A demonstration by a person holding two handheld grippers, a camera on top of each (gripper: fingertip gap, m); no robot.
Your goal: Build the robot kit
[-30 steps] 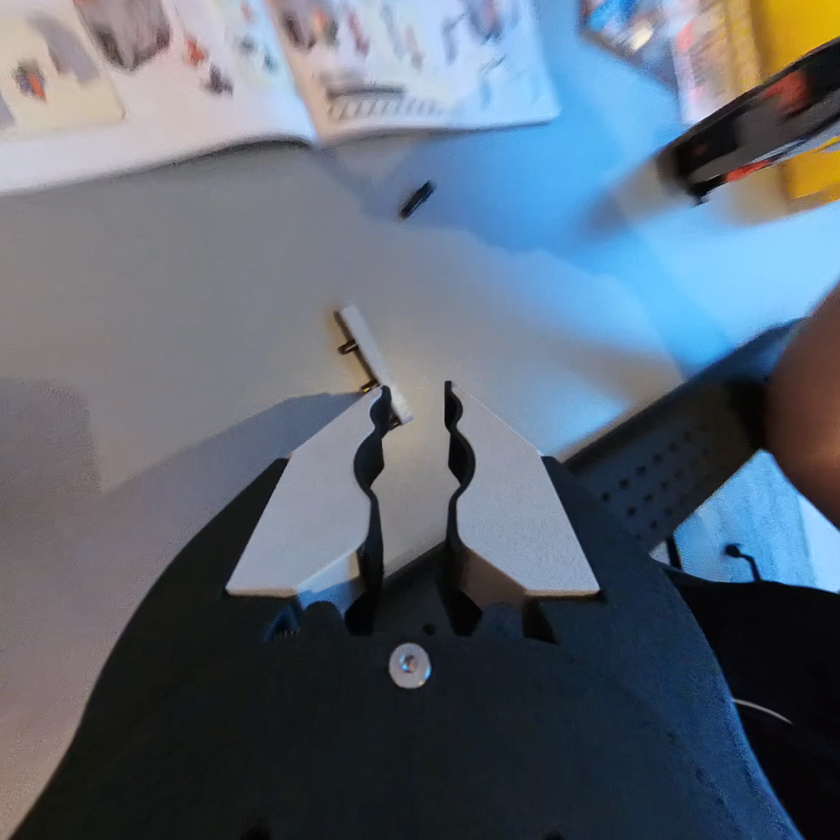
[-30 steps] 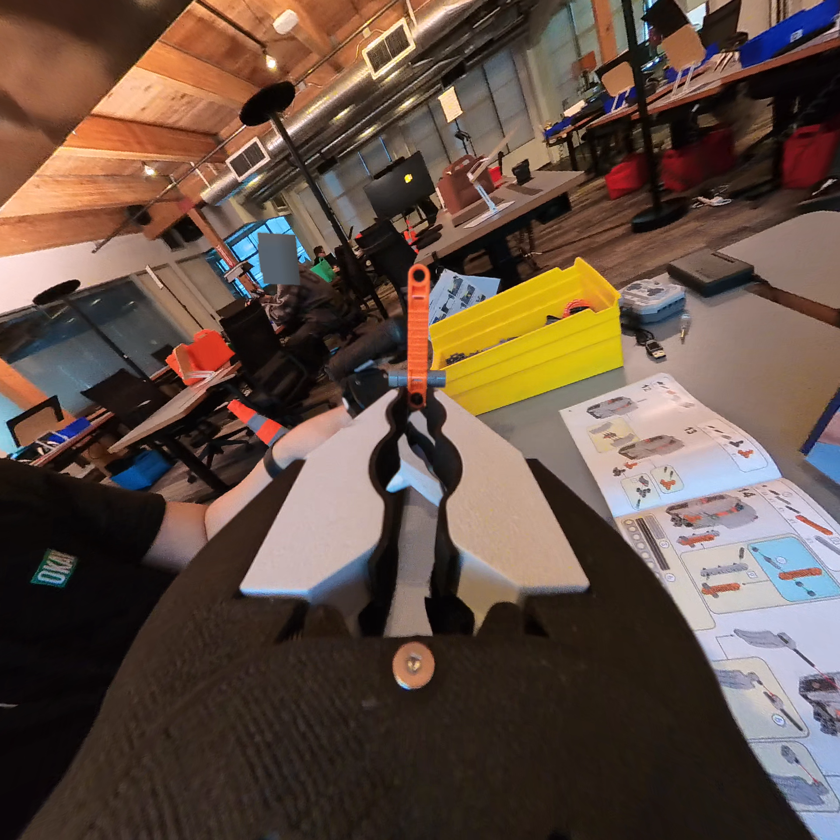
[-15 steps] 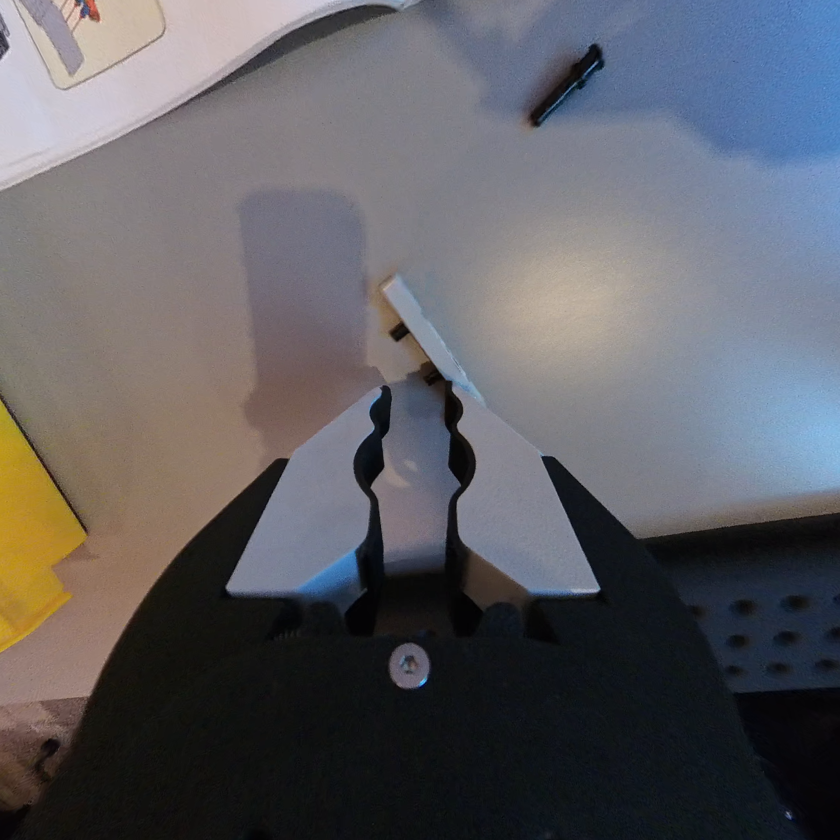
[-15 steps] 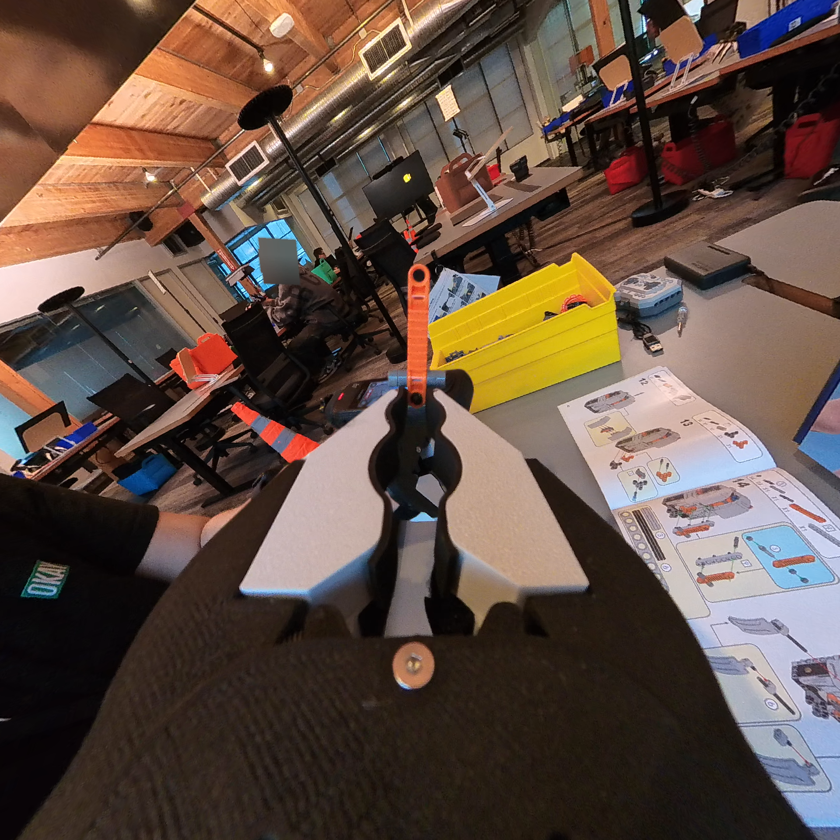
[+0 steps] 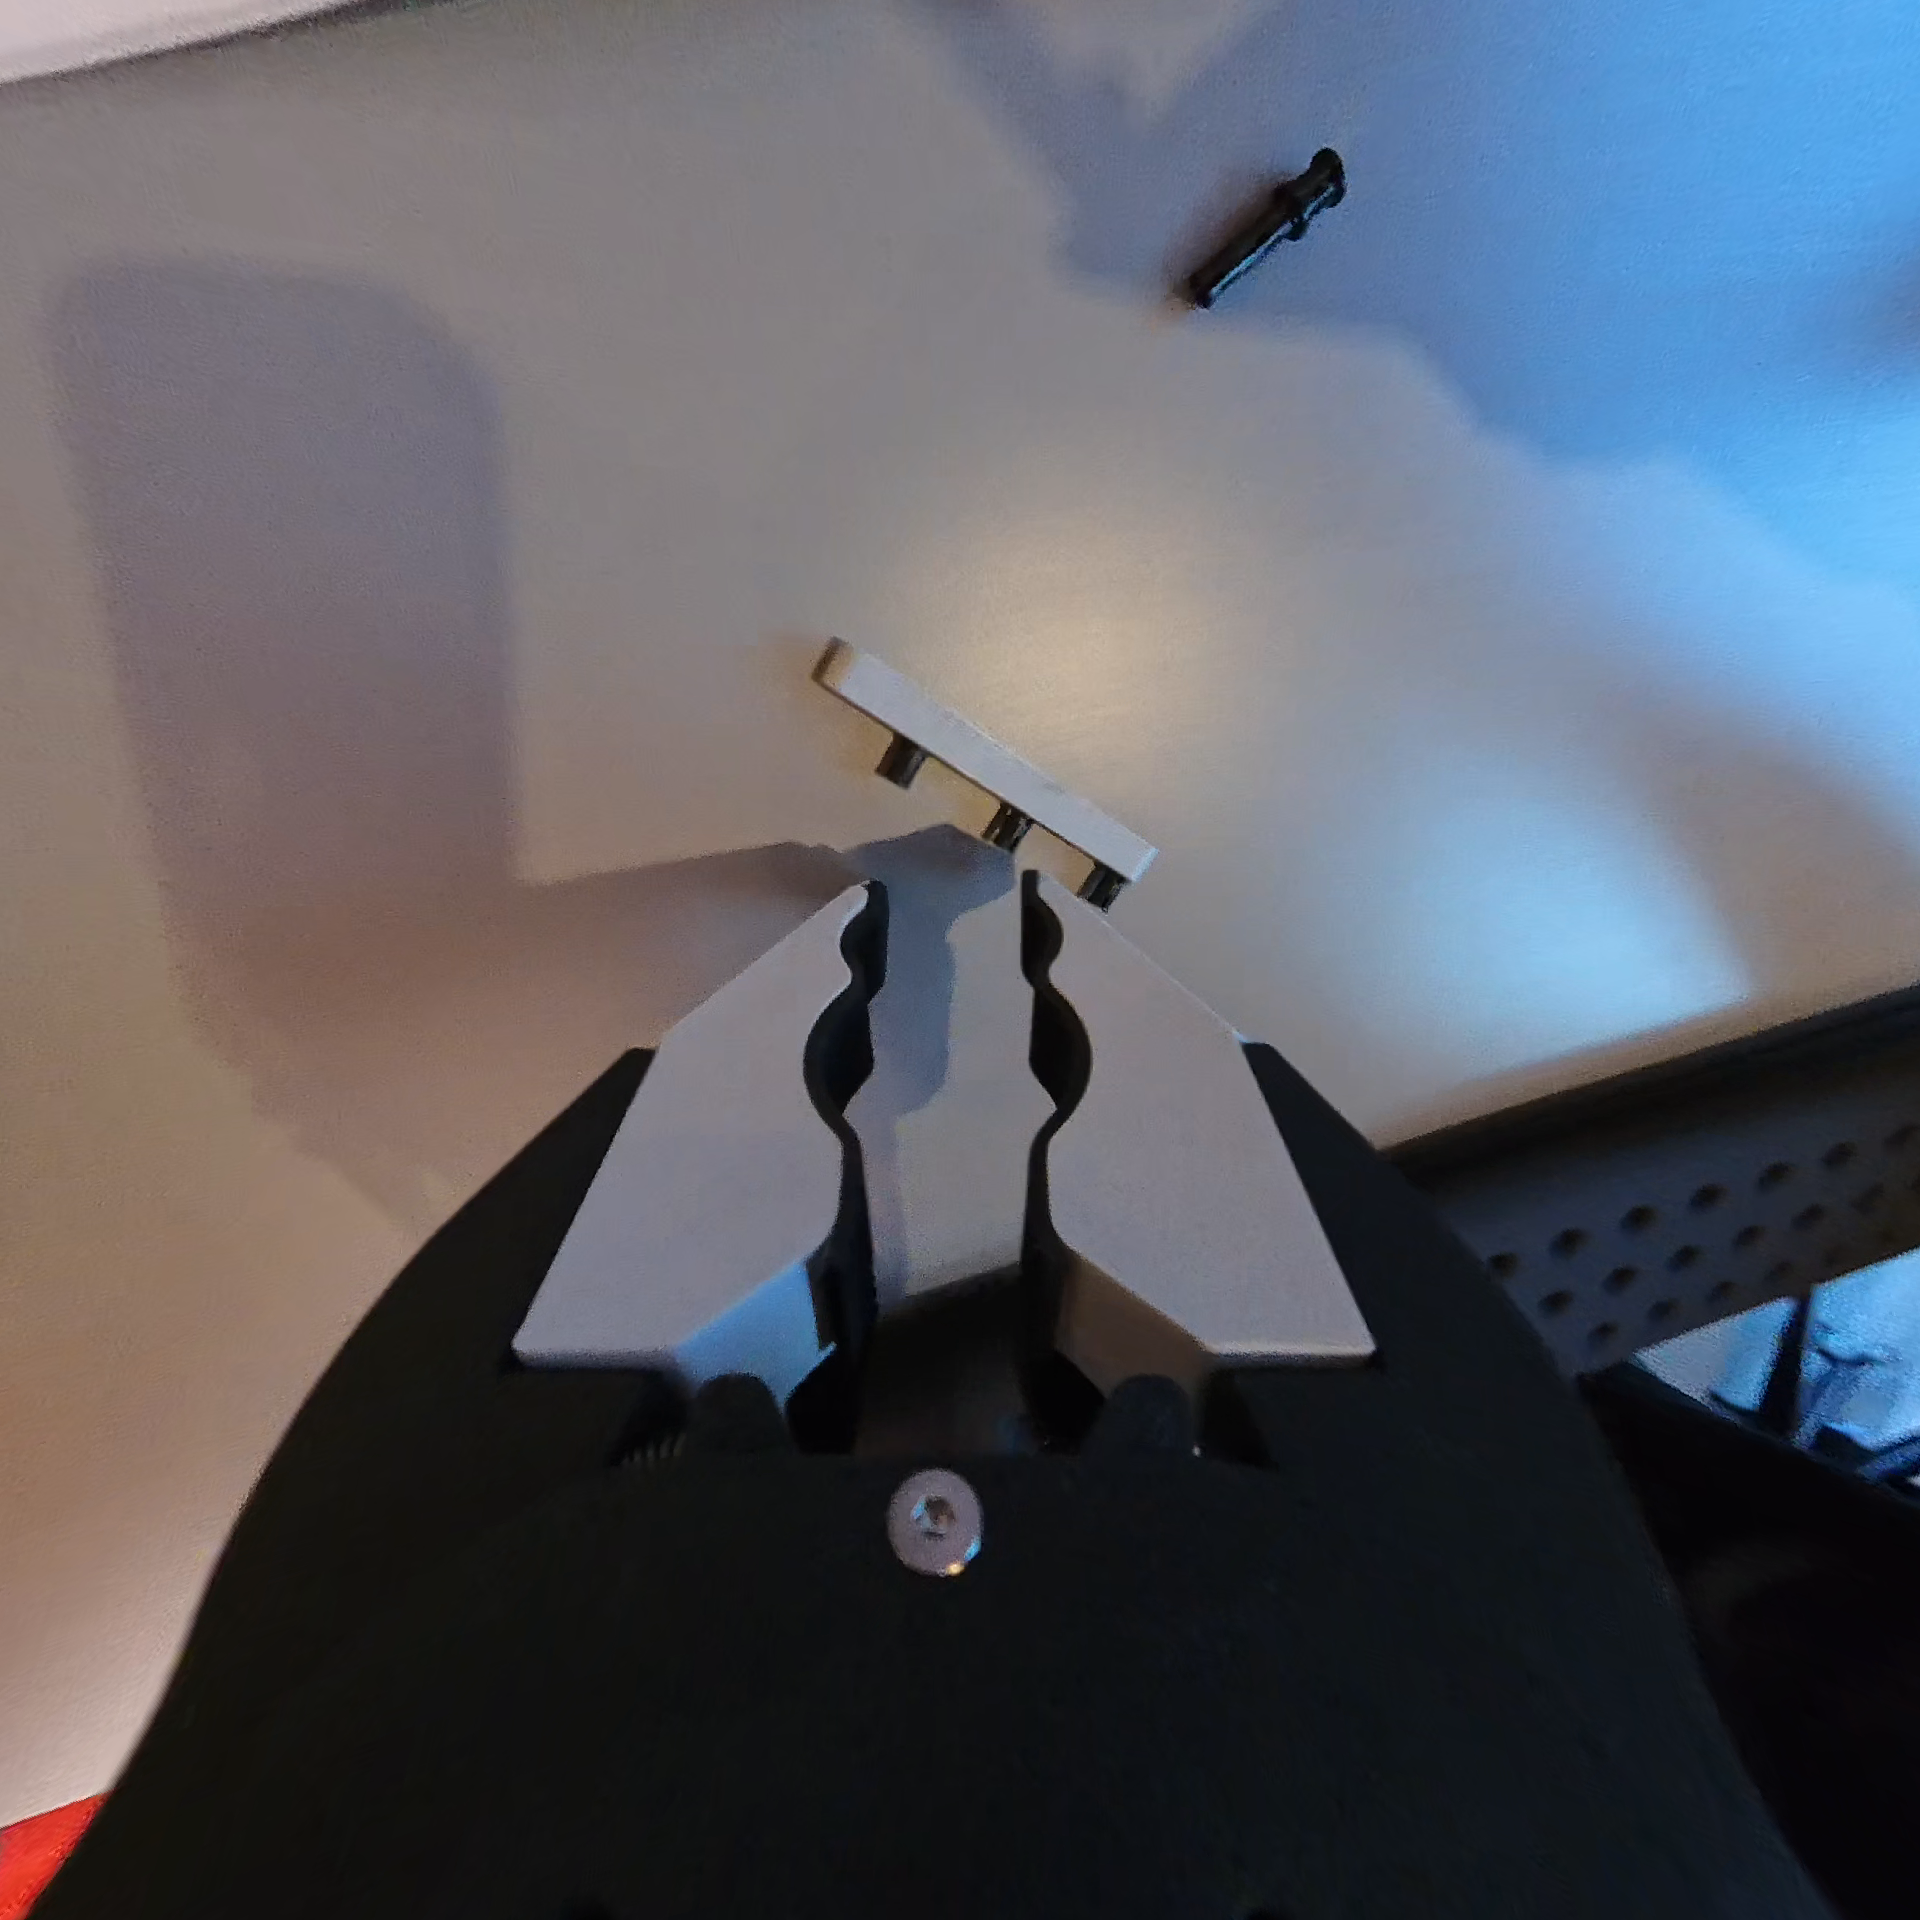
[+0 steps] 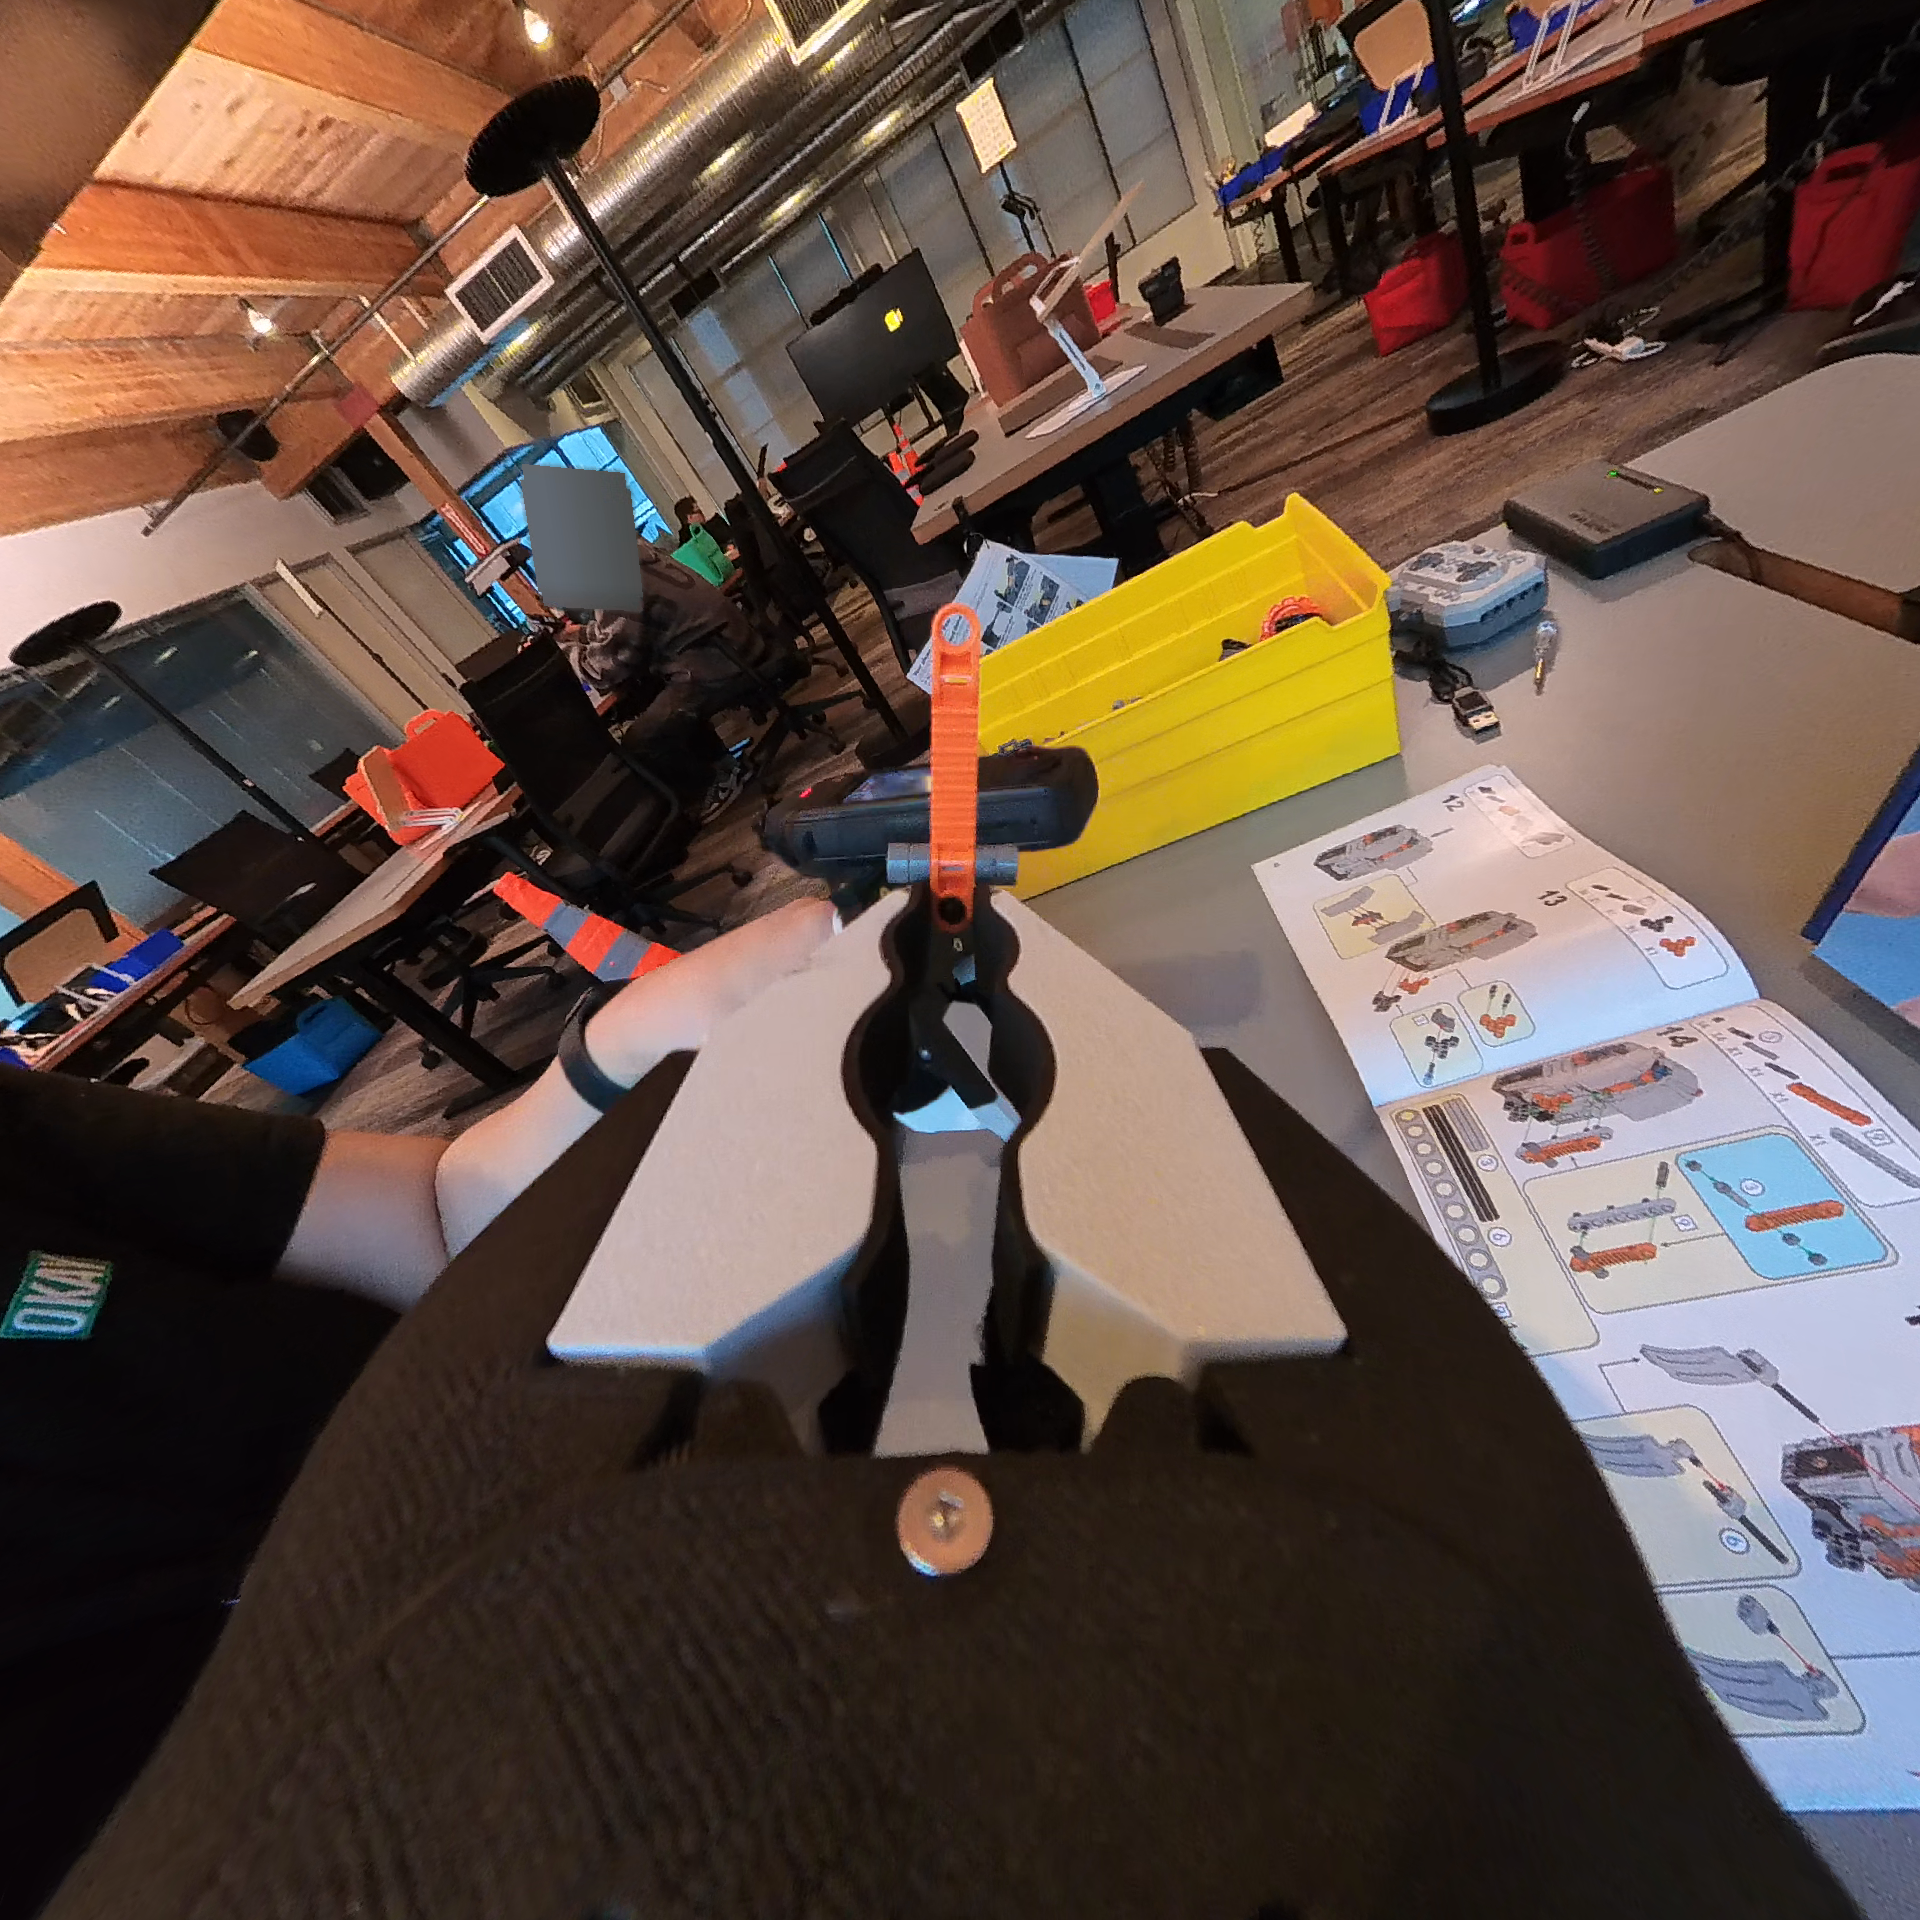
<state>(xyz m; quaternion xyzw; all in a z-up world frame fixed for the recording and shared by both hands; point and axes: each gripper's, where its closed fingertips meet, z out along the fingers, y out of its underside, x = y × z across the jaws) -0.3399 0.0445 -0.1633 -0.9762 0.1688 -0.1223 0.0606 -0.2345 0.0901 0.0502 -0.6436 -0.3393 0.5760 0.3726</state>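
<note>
In the left wrist view my left gripper (image 5: pixel 945 883) is open and empty, low over a grey table (image 5: pixel 623 520). Just past its fingertips lies a light grey beam (image 5: pixel 977 753) with three black pins along its near side. A loose black pin (image 5: pixel 1268 229) lies farther off at the upper right. In the right wrist view my right gripper (image 6: pixel 951 914) is shut on an orange beam (image 6: pixel 954 738) that stands upright, with a grey axle (image 6: pixel 951 860) crossing it just above the fingertips. The other gripper's black body (image 6: pixel 935 805) shows behind it.
A yellow bin (image 6: pixel 1195 717) with parts stands at the table's far side. An open instruction booklet (image 6: pixel 1621 1195) lies to the right. A grey hub (image 6: pixel 1470 597) and a dark box (image 6: pixel 1605 514) sit beyond. A person's arm (image 6: pixel 582 1049) reaches in. A perforated dark table edge (image 5: pixel 1662 1195) runs at right. Some 25 centimetres of space lies between my two pairs of fingers. The loose black pin (image 5: pixel 1268 229) lies around 10 centimetres away from my left fingertips.
The left gripper swung down and over the table; the grey beam now lies crosswise just ahead of its tips. The right gripper kept the orange beam upright.
</note>
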